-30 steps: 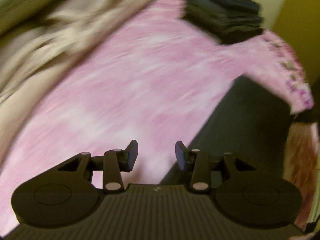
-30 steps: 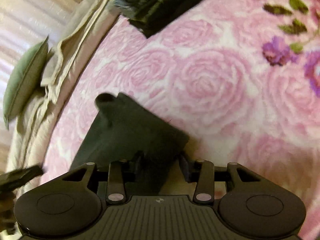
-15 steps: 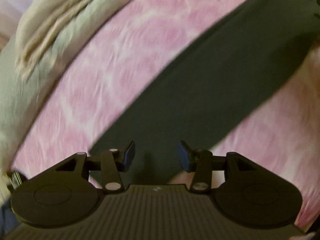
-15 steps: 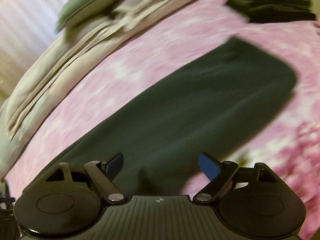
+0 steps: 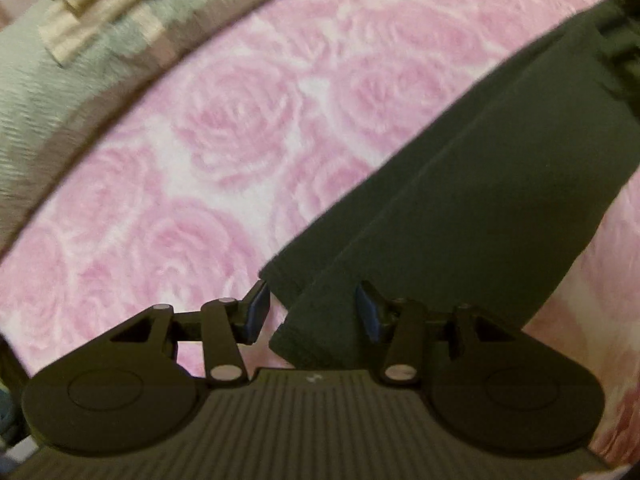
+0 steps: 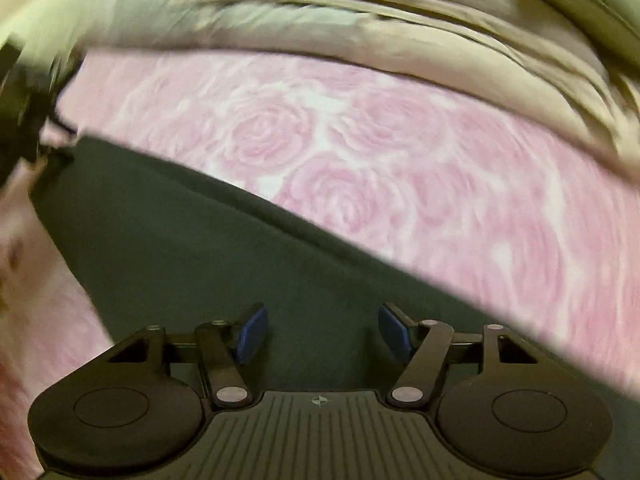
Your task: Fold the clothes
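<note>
A dark green garment lies flat as a long strip on the pink rose blanket. My left gripper points down over its near end. The hemmed corner lies below and between the blue pads, which do not press on it, so the gripper is open. My right gripper hovers over the broad part of the same garment. Its jaws are closing, but the pads stand well apart above the cloth and grip nothing.
Rumpled beige and grey-green bedding runs along the far side of the blanket, also seen as bedding in the left wrist view. A blurred black object sits at the garment's far left end.
The right gripper, earlier shut on a fold of the garment, has let go, rolled and swung over the spread cloth. The left gripper has travelled from bare blanket to the garment's end.
</note>
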`<state>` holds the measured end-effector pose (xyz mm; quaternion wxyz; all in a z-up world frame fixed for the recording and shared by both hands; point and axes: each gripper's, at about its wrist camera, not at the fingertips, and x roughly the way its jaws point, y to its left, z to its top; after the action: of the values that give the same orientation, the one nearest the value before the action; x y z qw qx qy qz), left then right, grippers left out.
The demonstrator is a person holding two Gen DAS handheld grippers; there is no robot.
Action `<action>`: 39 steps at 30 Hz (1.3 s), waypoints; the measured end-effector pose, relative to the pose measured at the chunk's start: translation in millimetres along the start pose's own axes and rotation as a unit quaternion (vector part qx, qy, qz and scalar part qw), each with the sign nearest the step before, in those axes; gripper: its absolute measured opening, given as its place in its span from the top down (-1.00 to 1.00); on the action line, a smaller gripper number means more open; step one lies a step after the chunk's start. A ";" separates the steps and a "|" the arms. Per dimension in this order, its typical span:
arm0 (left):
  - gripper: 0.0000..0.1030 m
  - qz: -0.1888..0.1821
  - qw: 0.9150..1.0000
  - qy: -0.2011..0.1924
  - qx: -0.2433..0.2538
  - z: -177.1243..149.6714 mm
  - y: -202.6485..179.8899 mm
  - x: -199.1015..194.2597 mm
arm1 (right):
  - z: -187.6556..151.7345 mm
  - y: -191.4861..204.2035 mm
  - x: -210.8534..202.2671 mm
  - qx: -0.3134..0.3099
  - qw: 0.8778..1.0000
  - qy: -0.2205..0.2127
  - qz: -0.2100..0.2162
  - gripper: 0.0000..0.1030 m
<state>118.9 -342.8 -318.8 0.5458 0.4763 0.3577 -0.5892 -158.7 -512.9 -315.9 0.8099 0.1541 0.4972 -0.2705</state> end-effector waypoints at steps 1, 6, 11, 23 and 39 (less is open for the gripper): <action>0.28 -0.006 1.000 -0.003 0.001 -2.3 0.8 0.5 | 6.2 0.9 6.9 -0.035 0.999 0.007 -0.004 -0.28; 0.96 -0.007 0.999 -0.032 0.002 -11.5 -0.9 -20.5 | 12.8 -0.9 44.2 -0.152 0.987 0.058 -0.005 0.45; 0.95 0.001 0.998 -0.065 -0.010 -10.6 7.6 -50.9 | 6.5 -2.3 48.4 -0.167 0.983 0.071 -0.009 0.94; 0.59 0.030 0.999 -0.013 -0.012 9.5 19.8 4.6 | 21.5 -26.9 57.9 -0.119 0.992 0.038 -0.019 0.93; 0.43 -0.013 0.987 -0.114 0.114 38.1 -137.5 -62.2 | -117.9 -132.0 -32.8 0.217 0.964 0.035 -0.151 -0.43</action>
<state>-26.0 -339.5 -262.0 0.5170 0.4607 0.2298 -0.6838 -333.6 -548.8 -338.2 0.6884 0.2586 0.4723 -0.4859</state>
